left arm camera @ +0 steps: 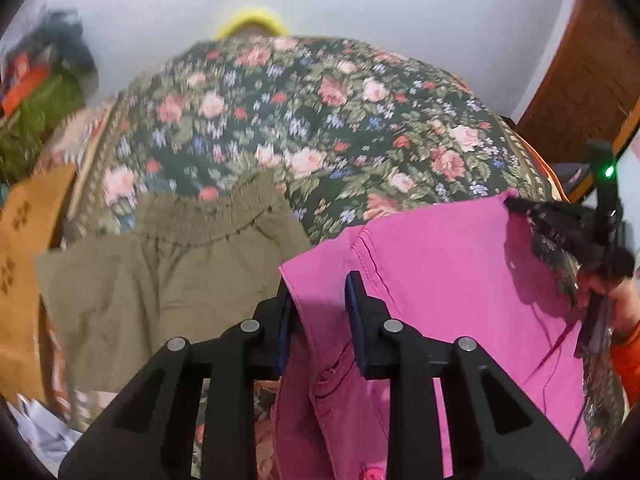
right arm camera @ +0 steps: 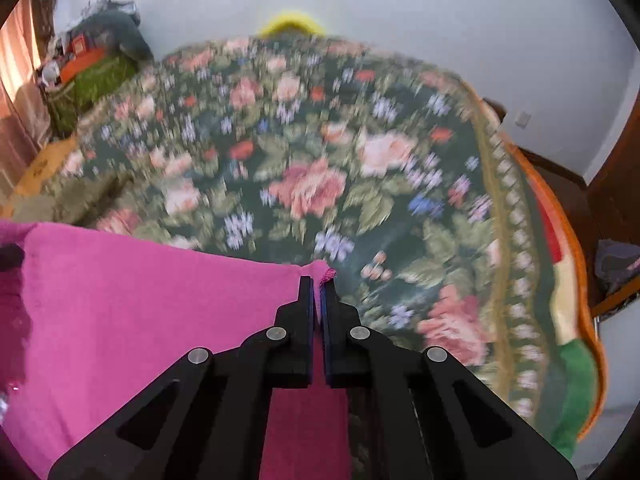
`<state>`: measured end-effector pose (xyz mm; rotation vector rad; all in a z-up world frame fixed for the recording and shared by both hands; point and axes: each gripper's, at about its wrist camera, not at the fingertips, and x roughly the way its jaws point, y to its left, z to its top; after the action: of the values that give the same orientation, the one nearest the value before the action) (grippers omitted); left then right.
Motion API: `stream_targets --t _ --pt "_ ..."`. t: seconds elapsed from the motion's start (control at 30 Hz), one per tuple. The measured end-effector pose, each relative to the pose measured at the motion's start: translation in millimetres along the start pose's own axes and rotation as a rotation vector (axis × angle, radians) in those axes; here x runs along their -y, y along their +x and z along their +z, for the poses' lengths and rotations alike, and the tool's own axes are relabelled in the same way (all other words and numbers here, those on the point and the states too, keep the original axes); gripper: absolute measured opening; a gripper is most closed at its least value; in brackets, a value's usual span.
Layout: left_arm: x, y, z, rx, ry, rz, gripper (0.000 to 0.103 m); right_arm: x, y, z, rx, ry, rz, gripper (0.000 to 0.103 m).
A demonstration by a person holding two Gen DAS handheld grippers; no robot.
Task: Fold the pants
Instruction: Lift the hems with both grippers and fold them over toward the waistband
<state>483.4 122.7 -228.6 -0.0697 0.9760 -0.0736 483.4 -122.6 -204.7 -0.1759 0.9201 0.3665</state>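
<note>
Bedding first: a dark green floral bedspread [left arm camera: 320, 120] covers the bed and fills the far half of both views, its patterned border and an orange edge running down the right side in the right wrist view. On it, at the near side, lie the bright pink cotton pants [left arm camera: 440, 280], spread flat with a seam and a pocket showing near the left gripper. To their left sits a pair of olive-green shorts with a gathered elastic waist [left arm camera: 160, 272], just beside the pink cloth; whether the two touch I cannot tell. A tan cardboard box [left arm camera: 24, 248] stands at the far left edge.

The left gripper [left arm camera: 318, 292] straddles the left edge of the pink pants, its jaws narrowed onto a thick fold of the fabric and apparently pinching it. The right gripper [right arm camera: 318, 286] has its jaws pressed together on the far right corner of the pink pants, a small tuft of hem poking out past the tips.

The step in hand looks like taking hold of one end of the pants to carry it over for a fold. To do it well, both grips should be checked as firm, then lifted together and level, keeping the edge taut between them so the cloth lays over without wrinkles and clear of the olive shorts.
</note>
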Motion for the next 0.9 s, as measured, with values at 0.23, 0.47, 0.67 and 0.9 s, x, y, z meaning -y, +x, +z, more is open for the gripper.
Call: stream_targets --t 0.23,0.47,0.67,0.9 --pt "12 -52 16 0.078 0.023 0.014 0.024 5 -82 25 0.157 0.030 0.012 0.002" --pt "22 -90 13 0.123 0.044 0.014 0.024 2 -133 20 0.237 0.054 0.070 0.002" --pt "34 -121 -14 0.148 0.112 0.033 0.024 -3 -168 -15 0.268 0.052 0.120 0.002" --pt "42 -154 -47 0.171 0.157 0.036 0.013 -14 -186 -58 0.248 0.022 0.119 0.002"
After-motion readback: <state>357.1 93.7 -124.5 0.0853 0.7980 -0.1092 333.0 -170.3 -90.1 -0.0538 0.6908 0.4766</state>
